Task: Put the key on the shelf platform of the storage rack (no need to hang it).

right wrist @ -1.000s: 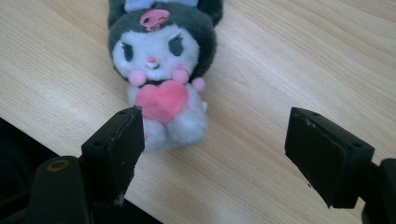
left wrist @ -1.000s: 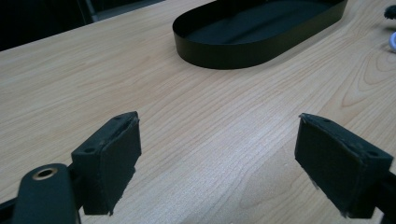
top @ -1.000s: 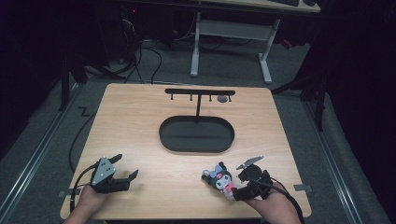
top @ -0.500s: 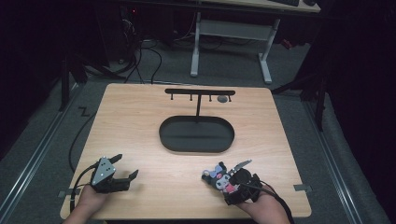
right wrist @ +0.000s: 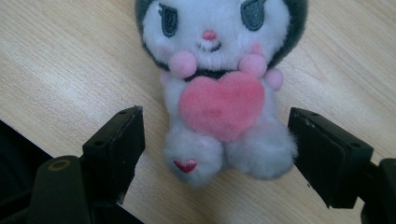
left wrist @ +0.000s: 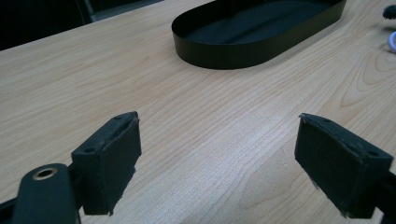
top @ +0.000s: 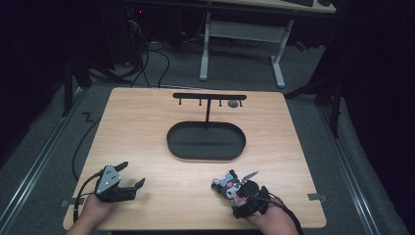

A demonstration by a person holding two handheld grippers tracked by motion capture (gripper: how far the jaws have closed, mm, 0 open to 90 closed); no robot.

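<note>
A small plush toy with a white face, dark hood and pink heart lies on the wooden table near its front right. My right gripper is low over it and open. In the right gripper view its two black pads stand either side of the toy's legs with a gap on each side. My left gripper rests near the front left corner, open, with bare wood between its pads.
A black oval tray sits in the middle of the table, its wall ahead of the left gripper. Behind it stands a black T-shaped rack with small hooks and a small grey item hanging. Table edges lie close behind both hands.
My right gripper has come down and in toward the plush toy, so its jaws now straddle the toy's legs. The left gripper and the toy have stayed put.
</note>
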